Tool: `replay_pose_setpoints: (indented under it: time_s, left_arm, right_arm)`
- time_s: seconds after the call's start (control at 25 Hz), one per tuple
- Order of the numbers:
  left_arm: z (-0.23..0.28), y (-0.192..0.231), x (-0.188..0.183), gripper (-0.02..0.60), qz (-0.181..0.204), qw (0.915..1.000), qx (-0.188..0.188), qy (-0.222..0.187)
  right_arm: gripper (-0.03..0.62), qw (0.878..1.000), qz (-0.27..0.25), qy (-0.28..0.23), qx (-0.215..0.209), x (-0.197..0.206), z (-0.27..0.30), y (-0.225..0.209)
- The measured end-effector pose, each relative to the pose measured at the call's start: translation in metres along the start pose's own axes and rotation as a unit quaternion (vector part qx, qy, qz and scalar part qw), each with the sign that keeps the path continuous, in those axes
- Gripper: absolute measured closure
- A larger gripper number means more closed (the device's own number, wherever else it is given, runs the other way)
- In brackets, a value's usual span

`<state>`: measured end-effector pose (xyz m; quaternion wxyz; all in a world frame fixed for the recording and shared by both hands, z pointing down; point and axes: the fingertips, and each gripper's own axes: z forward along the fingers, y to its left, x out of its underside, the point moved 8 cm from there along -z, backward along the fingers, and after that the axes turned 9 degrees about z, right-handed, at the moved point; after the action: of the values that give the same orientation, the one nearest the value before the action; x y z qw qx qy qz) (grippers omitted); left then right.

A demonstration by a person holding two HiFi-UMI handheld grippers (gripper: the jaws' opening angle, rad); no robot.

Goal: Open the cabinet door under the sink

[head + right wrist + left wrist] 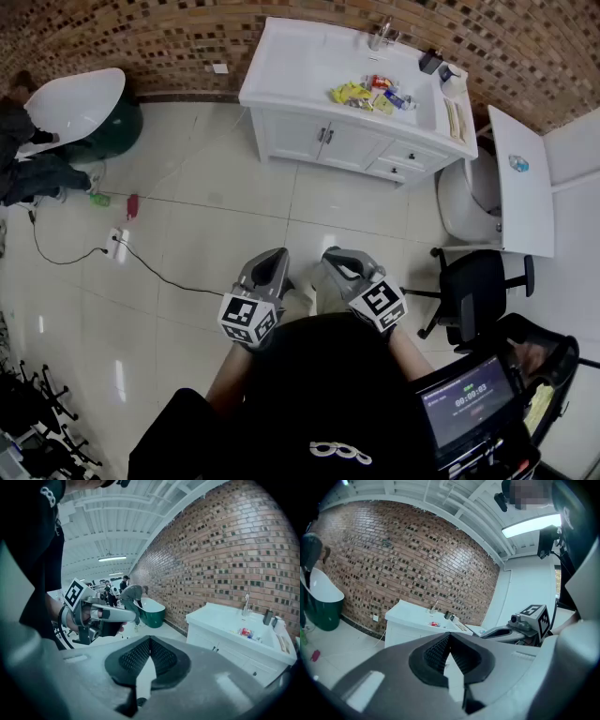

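Observation:
The white vanity (281,70) with its sink stands against the brick wall, well ahead of me across the tiled floor. Its two cabinet doors (323,139) under the sink are closed, with small handles at the centre. The vanity also shows in the left gripper view (410,626) and the right gripper view (225,637), far off. My left gripper (277,255) and right gripper (331,255) are held side by side close to my body. Both are shut with nothing between the jaws (449,638) (149,640).
Snack packets (370,95) and bottles lie on the countertop. A toilet (464,202), a white table (520,178) and a black office chair (473,286) stand at the right. A green and white bathtub (80,108), a crouching person (23,159) and a floor cable with power strip (117,244) are at the left.

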<state>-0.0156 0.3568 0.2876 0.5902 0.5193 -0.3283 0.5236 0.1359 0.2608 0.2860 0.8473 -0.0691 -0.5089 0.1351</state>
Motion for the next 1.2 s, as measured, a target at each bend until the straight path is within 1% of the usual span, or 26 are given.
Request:
replay_pose_setpoints:
  time_s: [0.16, 0.28, 0.44, 0.56, 0.64, 0.8, 1.0, 1.2]
  left_arm:
    - [0.017, 0.013, -0.003, 0.565, 0.004, 1.0000, 0.000, 0.007]
    - [0.027, 0.027, -0.009, 0.565, 0.011, 0.9998, -0.010, 0.016]
    - [0.038, 0.051, -0.022, 0.565, 0.012, 0.9989, -0.035, 0.029]
    - [0.053, 0.068, -0.024, 0.565, 0.006, 0.9973, -0.055, 0.049]
    - [0.069, 0.075, -0.025, 0.565, 0.005, 0.9962, -0.059, 0.063]
    - [0.126, 0.085, -0.035, 0.565, 0.020, 0.9951, -0.038, 0.089]
    - [0.194, 0.089, -0.051, 0.565, 0.034, 0.9943, -0.012, 0.100]
    - [0.236, 0.092, -0.053, 0.565, 0.035, 0.9931, -0.003, 0.112]
  right_arm:
    - [0.602, 1.000, 0.013, -0.004, 0.006, -0.005, 0.005, -0.019]
    - [0.602, 1.000, 0.029, -0.007, 0.006, -0.006, 0.017, -0.035]
    - [0.603, 0.999, 0.041, -0.007, -0.015, -0.018, 0.045, -0.056]
    - [0.602, 0.999, 0.043, -0.003, -0.033, -0.029, 0.064, -0.078]
    - [0.602, 0.998, 0.050, -0.003, -0.036, -0.032, 0.071, -0.099]
    - [0.602, 0.997, 0.074, -0.012, -0.019, -0.037, 0.078, -0.158]
    - [0.602, 0.994, 0.097, -0.037, 0.026, -0.045, 0.083, -0.239]
    - [0.602, 0.994, 0.095, -0.027, 0.042, -0.040, 0.103, -0.296]
